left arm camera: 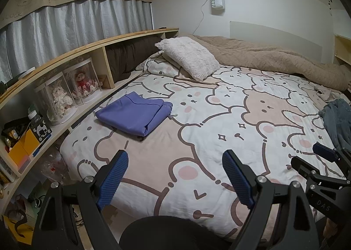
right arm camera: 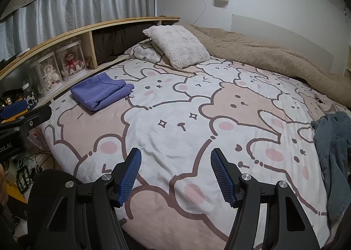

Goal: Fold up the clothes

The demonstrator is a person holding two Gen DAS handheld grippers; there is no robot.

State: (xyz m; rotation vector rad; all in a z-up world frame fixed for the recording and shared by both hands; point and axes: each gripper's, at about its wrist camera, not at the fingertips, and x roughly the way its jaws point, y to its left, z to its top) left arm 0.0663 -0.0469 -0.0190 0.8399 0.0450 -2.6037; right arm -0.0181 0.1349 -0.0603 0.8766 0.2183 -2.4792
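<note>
A folded purple garment [left arm camera: 133, 116] lies on the bed's left side near the shelf; it also shows in the right wrist view [right arm camera: 101, 92]. A crumpled blue denim garment [left arm camera: 337, 123] lies at the bed's right edge, larger in the right wrist view [right arm camera: 333, 153]. My left gripper [left arm camera: 175, 175] is open and empty above the bed's near edge. My right gripper [right arm camera: 175, 173] is open and empty above the sheet, left of the denim. Each gripper shows at the other view's edge.
The bed has a bear-print sheet [left arm camera: 219, 118], a fluffy white pillow [left arm camera: 188, 57] and a tan blanket [left arm camera: 274, 57] along the far side. A wooden shelf [left arm camera: 65, 57] with boxed dolls runs along the left. A small pale cloth [right arm camera: 326, 103] lies near the blanket.
</note>
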